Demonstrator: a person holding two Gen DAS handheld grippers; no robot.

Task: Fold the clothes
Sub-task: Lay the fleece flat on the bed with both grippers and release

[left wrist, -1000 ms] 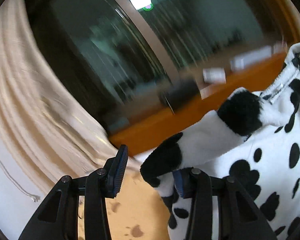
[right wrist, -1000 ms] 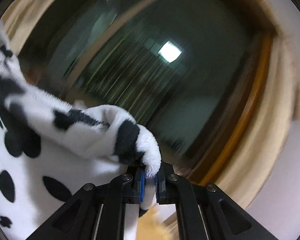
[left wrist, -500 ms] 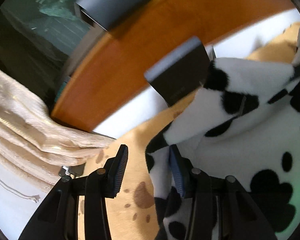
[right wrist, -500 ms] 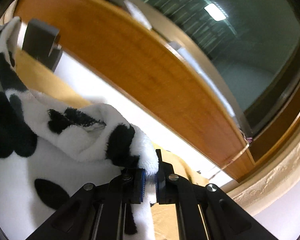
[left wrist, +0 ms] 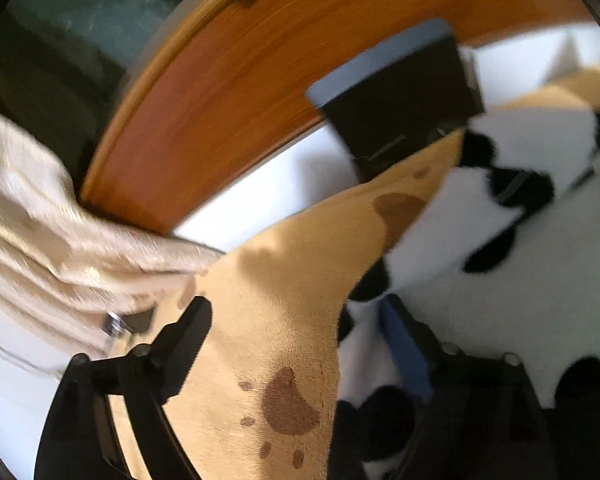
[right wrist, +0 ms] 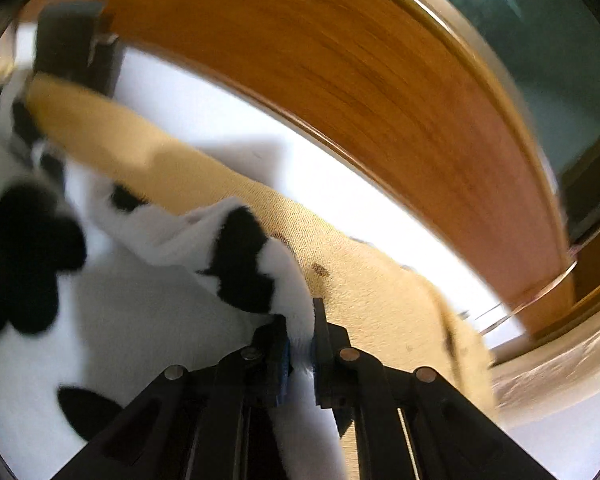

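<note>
Left wrist view first: your left tongs are swinging apart right now, and nothing is pinched between them anymore. The spotted fleece lies against the inside of the right-hand finger and spreads off to the right of the tongs, while the tan blanket fills the gap between the fingers and runs ahead of them. So that corner looks let go. Just make sure the fluff isn't snagged on the blue pad before you pull back, and back out straight along the fingers so you don't drag the edge out of line. The dark box sits well ahead and to the right, at the fleece's far edge, so keep clear of it.

Right wrist view: your right tongs are nearly together and clamped on a white corner of the fleece, which bunches just ahead of the tips and spreads off to their left. The blanket lies ahead and to the right. I'd say this corner should go down level with the left one, so lower it flat onto the blanket before you release, or the fold will probably end up skewed. The frame's blurry, so take it slow.
</note>
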